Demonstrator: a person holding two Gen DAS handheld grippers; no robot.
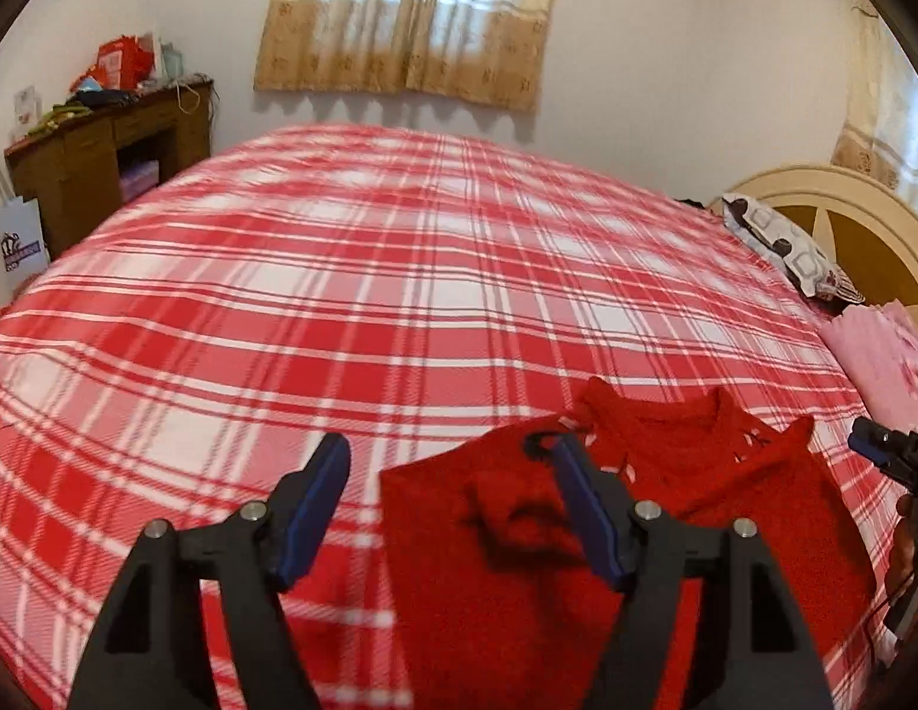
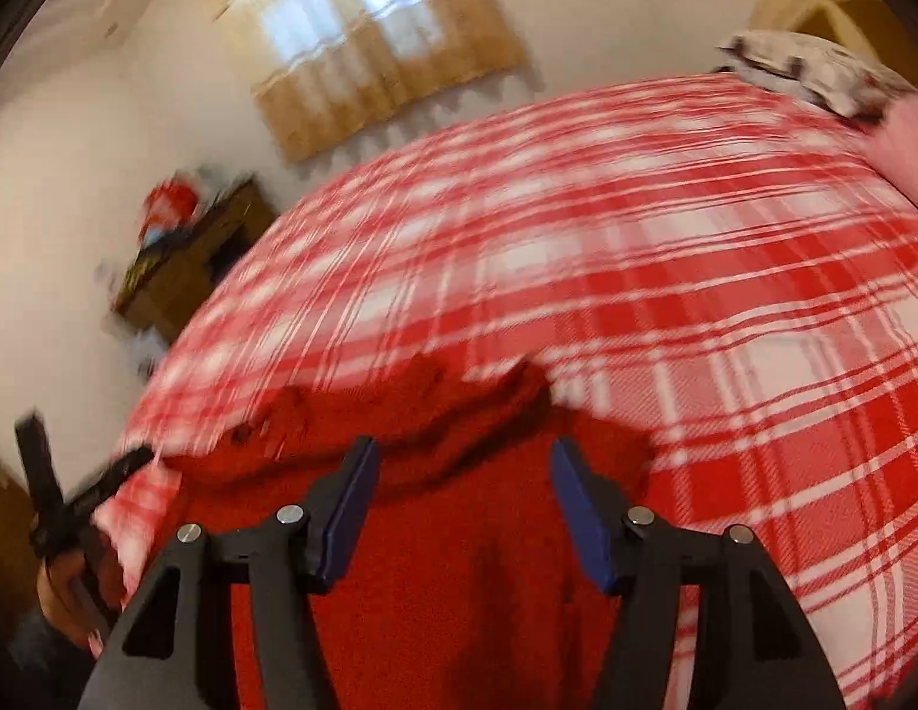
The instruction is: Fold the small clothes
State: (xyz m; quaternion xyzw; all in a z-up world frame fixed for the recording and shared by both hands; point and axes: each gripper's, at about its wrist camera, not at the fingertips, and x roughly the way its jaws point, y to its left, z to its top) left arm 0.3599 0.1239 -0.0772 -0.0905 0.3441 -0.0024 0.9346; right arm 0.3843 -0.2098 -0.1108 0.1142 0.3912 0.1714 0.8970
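The red knitted top (image 1: 666, 473) lies spread on the plaid bed (image 1: 340, 272), neck end farthest (no finished fold shows). Left gripper (image 1: 453, 503) and right gripper (image 2: 464, 509) hover, jaws spread, pinching nothing.

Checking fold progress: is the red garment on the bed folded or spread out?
Mostly spread: the red garment lies on the plaid bedspread with neckline and shoulders showing; its near left part looks rumpled.

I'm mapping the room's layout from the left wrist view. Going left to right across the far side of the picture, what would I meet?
White paper bag on the floor → brown wooden desk piled with clutter → beige patterned curtain over the window → grey-and-white patterned pillow → cream and brown rounded headboard.
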